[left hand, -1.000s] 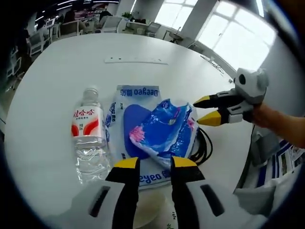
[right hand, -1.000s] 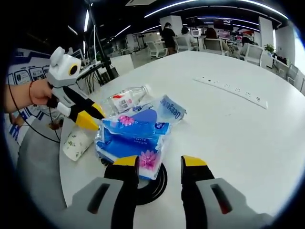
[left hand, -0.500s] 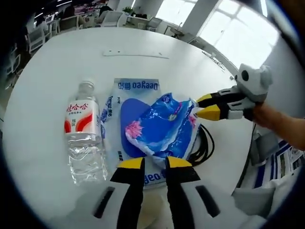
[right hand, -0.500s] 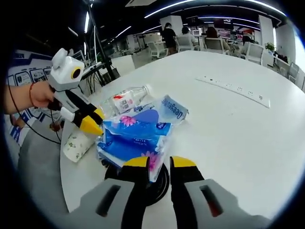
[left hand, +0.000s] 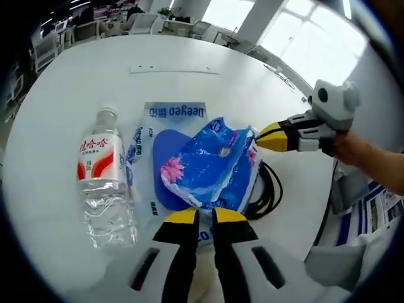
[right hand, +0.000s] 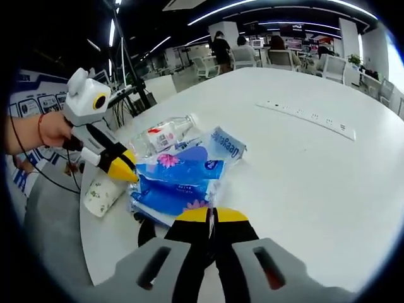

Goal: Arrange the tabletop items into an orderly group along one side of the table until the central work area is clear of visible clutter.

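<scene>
Both grippers are working on a blue tissue pack [left hand: 211, 170] that is lying on top of a larger flat Deeyeo pack [left hand: 165, 120] near one edge of the round white table [left hand: 76, 82]. The right gripper [right hand: 211, 216] is pressing its jaws together on the near edge of the tissue pack. The left gripper [left hand: 198, 218] is holding its jaws nearly together at the opposite edge of the same pack; whether any wrapper is being caught between them cannot be told.

Progress, as a judgement: the items are already lying close together by the table's edge, with the water bottle [left hand: 104, 180] just beside the Deeyeo pack on its side, and the table's middle is looking largely bare apart from a thin white strip [right hand: 309, 117] fixed further in. What is remaining seems to be squaring up the tissue pack and tidying the group.

The left gripper view is showing a coil of black cable [left hand: 268, 192] partly under the packs, and bright windows beyond the table. The right gripper view is showing a patterned paper cup [right hand: 101, 192] lying at the table's rim below the left gripper, and seated people in the office behind.
</scene>
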